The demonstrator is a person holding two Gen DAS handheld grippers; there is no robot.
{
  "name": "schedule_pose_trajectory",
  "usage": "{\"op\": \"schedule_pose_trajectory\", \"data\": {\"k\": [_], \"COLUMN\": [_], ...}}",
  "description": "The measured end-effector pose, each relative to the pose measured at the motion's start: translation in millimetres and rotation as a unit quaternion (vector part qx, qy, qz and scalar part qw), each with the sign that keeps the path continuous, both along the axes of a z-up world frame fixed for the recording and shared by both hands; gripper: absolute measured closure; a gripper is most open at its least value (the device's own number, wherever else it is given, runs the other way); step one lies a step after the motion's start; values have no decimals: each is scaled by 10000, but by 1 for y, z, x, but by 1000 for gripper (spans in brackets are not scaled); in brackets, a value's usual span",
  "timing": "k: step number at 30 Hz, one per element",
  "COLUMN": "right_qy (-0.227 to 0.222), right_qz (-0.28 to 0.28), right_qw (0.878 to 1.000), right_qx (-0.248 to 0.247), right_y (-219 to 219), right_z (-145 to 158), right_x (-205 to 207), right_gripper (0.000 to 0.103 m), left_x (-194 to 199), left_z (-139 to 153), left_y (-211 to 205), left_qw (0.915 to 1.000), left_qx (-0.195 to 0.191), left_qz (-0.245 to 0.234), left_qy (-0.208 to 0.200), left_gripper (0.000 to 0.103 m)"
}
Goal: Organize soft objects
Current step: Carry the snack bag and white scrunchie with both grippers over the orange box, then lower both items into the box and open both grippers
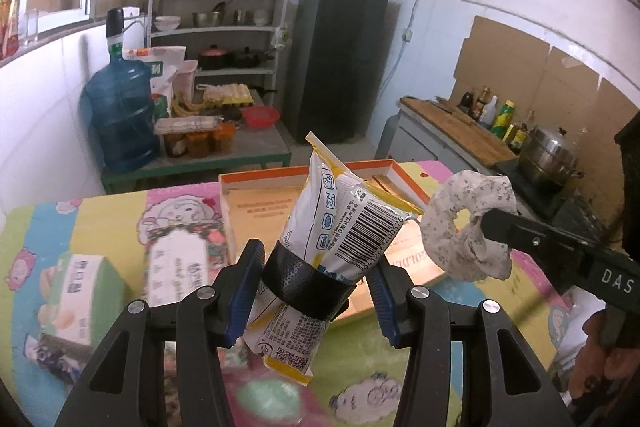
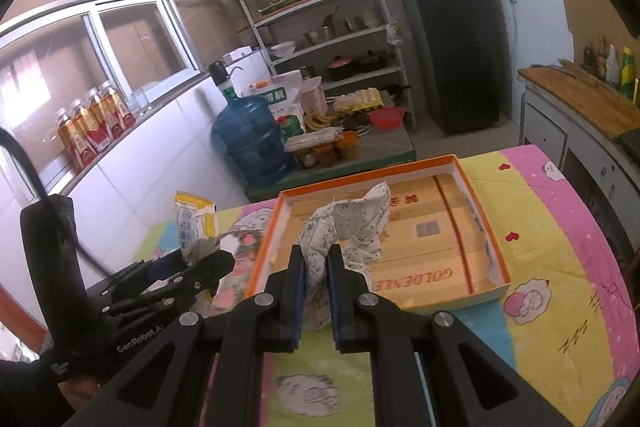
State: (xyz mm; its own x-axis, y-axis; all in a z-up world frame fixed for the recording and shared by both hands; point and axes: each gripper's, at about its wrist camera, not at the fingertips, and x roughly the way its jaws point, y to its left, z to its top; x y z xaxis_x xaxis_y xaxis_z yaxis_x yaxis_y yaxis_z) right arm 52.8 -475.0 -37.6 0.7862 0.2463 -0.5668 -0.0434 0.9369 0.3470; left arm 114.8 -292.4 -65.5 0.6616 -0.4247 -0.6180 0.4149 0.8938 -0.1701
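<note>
The left tool is pinching a white and yellow packet around its middle, a dark band wrapped there, so both ends are sticking out above the patterned counter. The right tool is pressed together on a floral scrunchie, which is bunching upward. Both items are hanging just short of the orange-rimmed box, probably their destination, since it is lying open and shallow.

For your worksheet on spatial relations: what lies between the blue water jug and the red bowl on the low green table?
Jars with orange contents under a flat clear box, with bananas behind; the right wrist view shows it best.
</note>
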Motion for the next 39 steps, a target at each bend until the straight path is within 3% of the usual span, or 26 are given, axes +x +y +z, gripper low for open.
{"op": "schedule_pose_trajectory", "data": {"k": [11, 21, 26, 39], "right_qy": [233, 252, 415, 774], "right_qz": [225, 834, 856, 557], "right_qw": [9995, 9944, 9919, 9948], "right_qx": [31, 606, 836, 362], "right_y": [-42, -58, -67, -82], "right_z": [-36, -63, -83, -107], "right_x": [36, 70, 81, 81], "right_gripper": [92, 92, 92, 90], "left_x": [39, 59, 66, 78], "left_z": [-38, -64, -80, -98], "left_y": [-48, -66, -75, -84], "left_qw": [9981, 9956, 9946, 9942], "left_qx": [273, 189, 281, 275], "left_qz": [445, 710, 703, 601], "left_qy": [321, 576, 714, 843], "left_gripper": [51, 51, 51, 51]}}
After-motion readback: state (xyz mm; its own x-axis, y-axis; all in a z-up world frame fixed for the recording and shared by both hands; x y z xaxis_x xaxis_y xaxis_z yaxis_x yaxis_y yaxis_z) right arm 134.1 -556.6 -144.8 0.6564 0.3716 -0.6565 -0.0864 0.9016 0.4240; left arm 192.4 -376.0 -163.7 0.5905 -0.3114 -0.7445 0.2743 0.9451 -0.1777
